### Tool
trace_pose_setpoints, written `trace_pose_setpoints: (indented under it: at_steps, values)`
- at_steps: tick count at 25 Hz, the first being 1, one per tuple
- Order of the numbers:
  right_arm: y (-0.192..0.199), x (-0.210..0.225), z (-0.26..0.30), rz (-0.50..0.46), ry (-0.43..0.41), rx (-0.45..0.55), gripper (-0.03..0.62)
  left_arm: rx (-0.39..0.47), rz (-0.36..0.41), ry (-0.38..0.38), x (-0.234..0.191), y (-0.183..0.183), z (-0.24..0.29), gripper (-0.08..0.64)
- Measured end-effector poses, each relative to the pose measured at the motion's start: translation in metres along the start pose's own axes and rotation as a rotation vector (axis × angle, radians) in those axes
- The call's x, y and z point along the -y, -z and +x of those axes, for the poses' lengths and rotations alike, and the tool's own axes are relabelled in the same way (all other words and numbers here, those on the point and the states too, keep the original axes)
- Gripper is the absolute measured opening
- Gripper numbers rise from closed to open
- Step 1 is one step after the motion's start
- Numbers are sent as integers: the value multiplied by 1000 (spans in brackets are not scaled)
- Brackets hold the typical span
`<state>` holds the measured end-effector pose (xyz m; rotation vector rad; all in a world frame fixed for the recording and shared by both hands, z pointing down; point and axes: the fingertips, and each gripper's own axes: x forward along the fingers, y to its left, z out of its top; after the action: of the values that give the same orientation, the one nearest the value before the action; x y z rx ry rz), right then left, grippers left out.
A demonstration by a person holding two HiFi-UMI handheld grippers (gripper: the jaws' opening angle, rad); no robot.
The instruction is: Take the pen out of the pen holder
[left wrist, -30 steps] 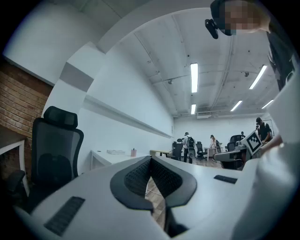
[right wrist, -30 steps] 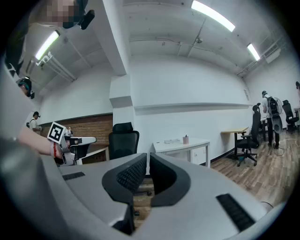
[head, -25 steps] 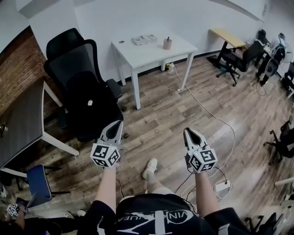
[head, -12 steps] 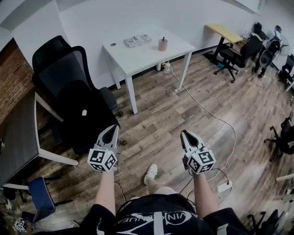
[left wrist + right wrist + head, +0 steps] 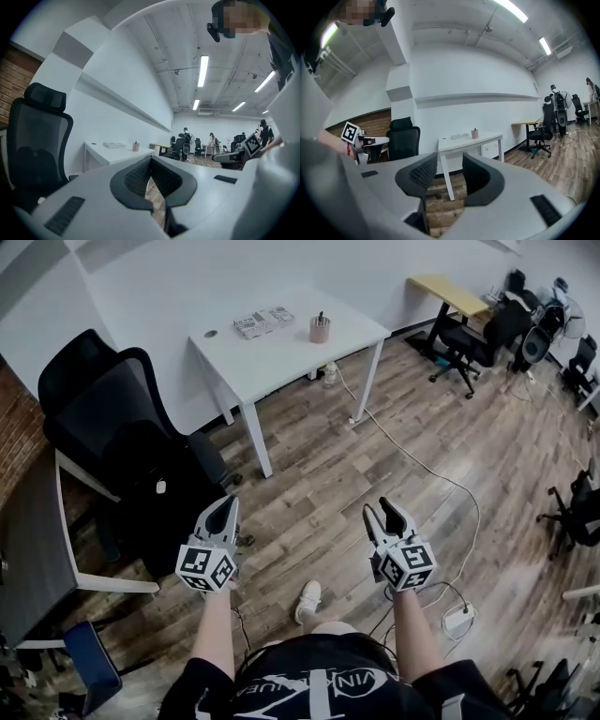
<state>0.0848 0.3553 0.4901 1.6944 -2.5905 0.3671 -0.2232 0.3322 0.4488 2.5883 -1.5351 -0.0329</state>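
Observation:
A pink pen holder [image 5: 320, 331] with a dark pen [image 5: 320, 316] upright in it stands near the right end of a white table [image 5: 281, 352], far ahead of both grippers. It shows small in the left gripper view [image 5: 135, 146] and the right gripper view [image 5: 475, 133]. My left gripper [image 5: 227, 505] is held over the wooden floor, pointing level at the table, its jaws shut on nothing. My right gripper [image 5: 380, 510] is beside it, and its jaws are opening, with a clear gap and nothing between them.
A black office chair [image 5: 112, 427] stands left of the table, next to a dark desk [image 5: 28, 559]. Papers [image 5: 262, 322] lie on the white table. A white cable [image 5: 422, 465] runs across the floor to a power strip [image 5: 459, 618]. Chairs and a yellow desk [image 5: 450, 292] are at the far right.
Both grippers and the view have moved forward toward the white table. The right gripper's jaws, shut before, have parted. The left gripper's jaws stay shut.

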Motion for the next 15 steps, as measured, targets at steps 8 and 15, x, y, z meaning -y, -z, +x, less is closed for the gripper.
trace_pose_setpoints:
  at_steps: [8,15]
  values:
    - [-4,32,51,59,16,6,204,-1,16,-5,-33,-10,51,14]
    - [-17,62,83,63,23,16,213,10,25,10,-47,-19,105,14]
